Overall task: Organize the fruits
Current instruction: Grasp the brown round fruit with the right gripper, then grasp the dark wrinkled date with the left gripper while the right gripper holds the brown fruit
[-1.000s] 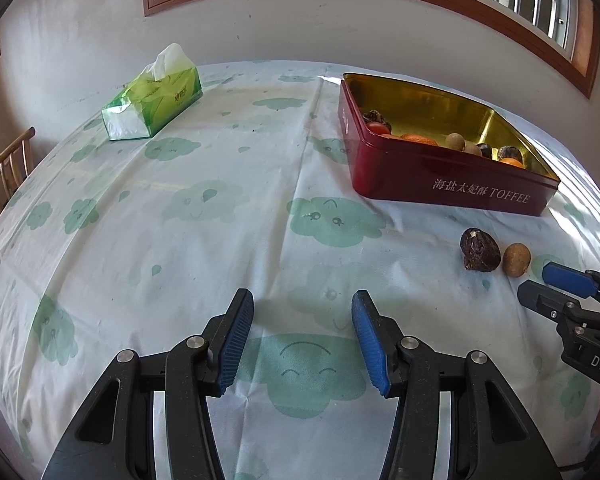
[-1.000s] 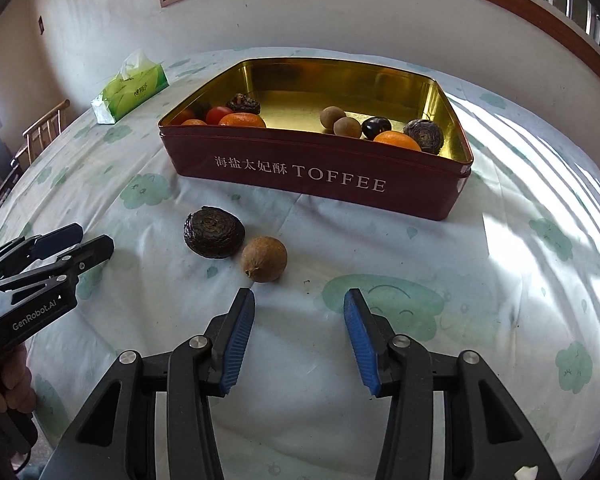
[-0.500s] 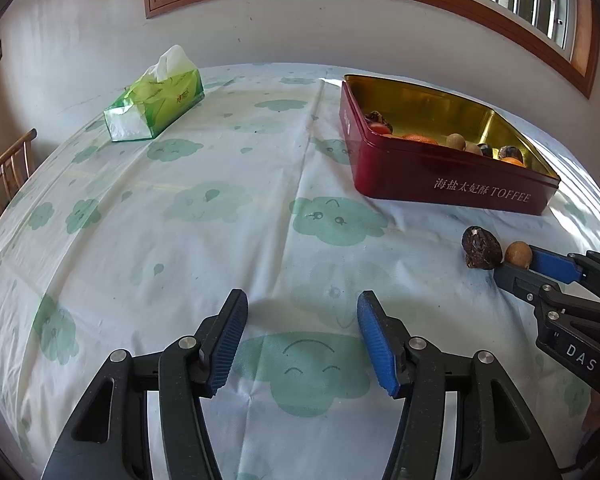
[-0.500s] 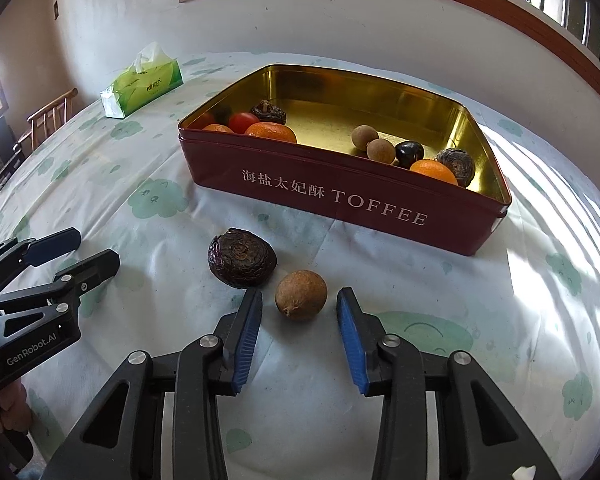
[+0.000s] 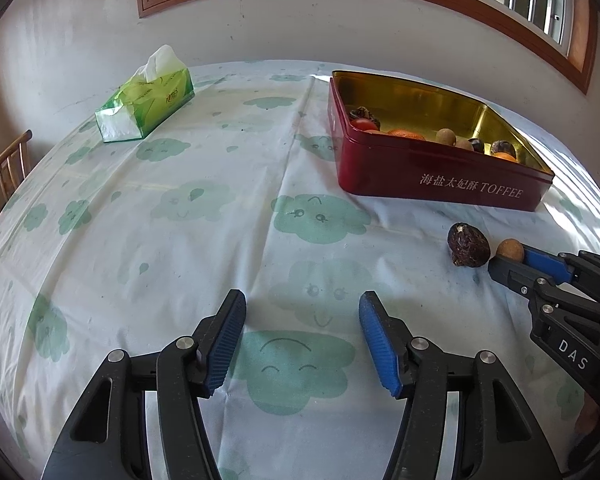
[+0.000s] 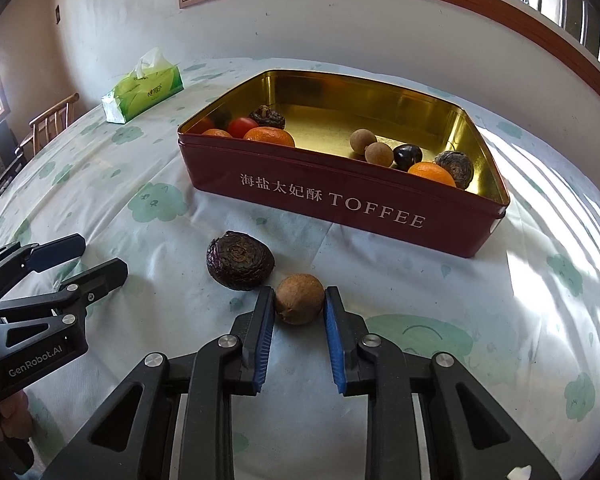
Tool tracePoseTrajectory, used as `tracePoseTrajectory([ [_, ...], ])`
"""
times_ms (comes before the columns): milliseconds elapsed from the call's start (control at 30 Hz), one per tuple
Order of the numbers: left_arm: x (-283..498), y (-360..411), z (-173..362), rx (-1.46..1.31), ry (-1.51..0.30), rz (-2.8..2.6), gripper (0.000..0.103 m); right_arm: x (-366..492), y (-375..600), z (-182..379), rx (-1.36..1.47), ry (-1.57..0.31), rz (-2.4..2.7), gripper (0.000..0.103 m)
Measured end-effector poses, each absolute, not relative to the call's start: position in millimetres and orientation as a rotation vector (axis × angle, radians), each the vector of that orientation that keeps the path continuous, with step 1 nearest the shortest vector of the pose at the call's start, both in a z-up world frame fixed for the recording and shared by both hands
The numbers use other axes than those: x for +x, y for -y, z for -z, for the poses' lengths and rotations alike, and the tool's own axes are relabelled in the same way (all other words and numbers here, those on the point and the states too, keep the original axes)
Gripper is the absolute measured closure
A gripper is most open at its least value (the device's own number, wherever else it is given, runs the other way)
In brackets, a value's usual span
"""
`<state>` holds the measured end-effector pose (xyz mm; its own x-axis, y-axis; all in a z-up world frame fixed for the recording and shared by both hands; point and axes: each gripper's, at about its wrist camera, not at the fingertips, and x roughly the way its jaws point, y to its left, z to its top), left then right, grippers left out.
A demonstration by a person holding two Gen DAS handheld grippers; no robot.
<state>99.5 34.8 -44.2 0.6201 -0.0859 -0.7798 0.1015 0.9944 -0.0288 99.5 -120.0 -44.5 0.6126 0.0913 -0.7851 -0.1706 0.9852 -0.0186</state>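
Note:
A small brown round fruit (image 6: 299, 298) lies on the tablecloth between the blue pads of my right gripper (image 6: 299, 300), which has closed onto it. A dark wrinkled fruit (image 6: 239, 260) lies just left of it, apart from the pads. Both also show in the left wrist view, the brown fruit (image 5: 509, 249) beside the dark fruit (image 5: 469, 245), with the right gripper (image 5: 508, 260) on it. The red toffee tin (image 6: 340, 196) behind holds several fruits. My left gripper (image 5: 302, 322) is open and empty over the cloth, left of the fruits.
A green tissue pack (image 5: 146, 100) lies at the far left of the table. A wooden chair (image 5: 4, 172) stands beyond the left edge. The wall and window sill run behind the table. The tin (image 5: 440, 176) stands at the right in the left wrist view.
My right gripper moved forward and closed its jaws around the brown fruit. The left gripper stayed open and barely shifted.

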Motion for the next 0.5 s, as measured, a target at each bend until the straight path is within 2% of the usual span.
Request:
tracePoseTrajectory([
  [500, 94.6, 16.8, 43.2, 0.068, -0.899, 0.208, 0.043, 95.7, 175.8, 44.3, -0.035, -0.897, -0.052, 0.080],
])
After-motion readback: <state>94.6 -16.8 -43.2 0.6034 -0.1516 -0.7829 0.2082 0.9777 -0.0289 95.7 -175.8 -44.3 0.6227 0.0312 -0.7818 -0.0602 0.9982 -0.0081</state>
